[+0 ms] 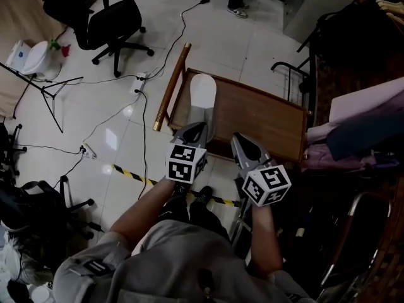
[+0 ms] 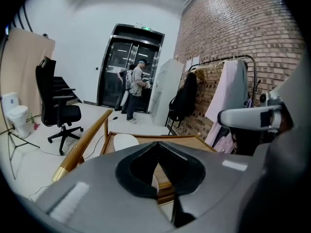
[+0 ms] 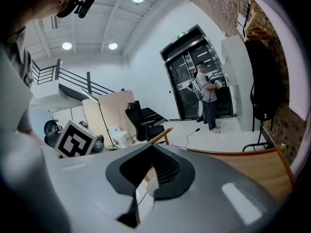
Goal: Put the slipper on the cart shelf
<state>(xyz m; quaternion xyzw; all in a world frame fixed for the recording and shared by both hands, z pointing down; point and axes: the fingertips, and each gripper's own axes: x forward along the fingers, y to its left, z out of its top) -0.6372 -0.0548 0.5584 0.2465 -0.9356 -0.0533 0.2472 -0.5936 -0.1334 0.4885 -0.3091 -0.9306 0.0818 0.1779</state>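
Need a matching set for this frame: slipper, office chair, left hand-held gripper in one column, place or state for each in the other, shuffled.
Things:
1. slipper
2. office chair
3. left hand-held gripper

Place or state:
A. jaws shut, nothing between them
B. lies on the wooden cart shelf
C. stands on the white floor

Pairs: 1-B, 2-C, 3-A

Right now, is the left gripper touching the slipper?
Cannot tell. In the head view the shut left gripper overlaps the near end of the slipper on the cart shelf, but height is unreadable; the left gripper view hides any contact.
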